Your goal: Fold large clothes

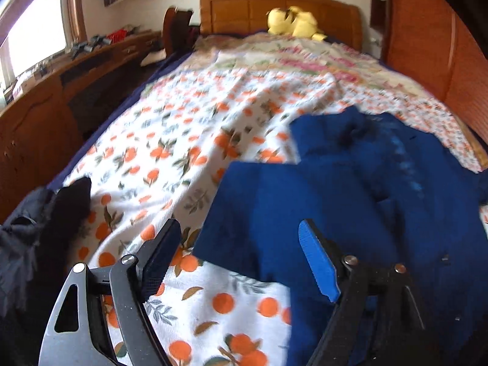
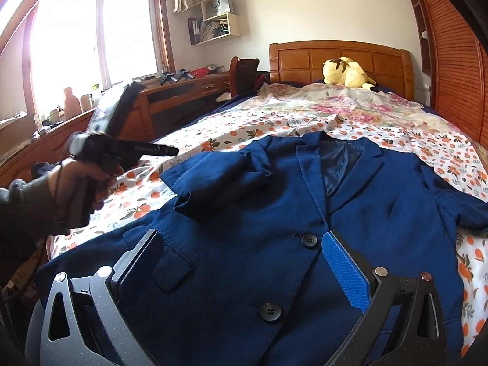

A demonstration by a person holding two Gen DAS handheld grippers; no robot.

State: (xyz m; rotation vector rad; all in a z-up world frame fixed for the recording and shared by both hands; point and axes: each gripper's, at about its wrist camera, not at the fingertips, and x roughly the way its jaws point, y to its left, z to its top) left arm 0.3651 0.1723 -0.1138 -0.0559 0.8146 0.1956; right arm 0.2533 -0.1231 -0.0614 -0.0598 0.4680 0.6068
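Hovering both grippers, left gripper (image 1: 241, 259) and right gripper (image 2: 244, 262), released over the blue blazer (image 2: 274, 201), I'm worried its folded sleeve (image 2: 219, 177) flops back open.

I'm looking into a home bedroom: a bed (image 2: 305, 116) with a wooden headboard (image 2: 338, 58) and floral sheet, a plush toy (image 2: 347, 73) at its head, a long desk (image 2: 183, 91) under a window (image 2: 91, 39), wall shelves (image 2: 216, 21) holding files, and a slatted wardrobe (image 2: 454, 61).
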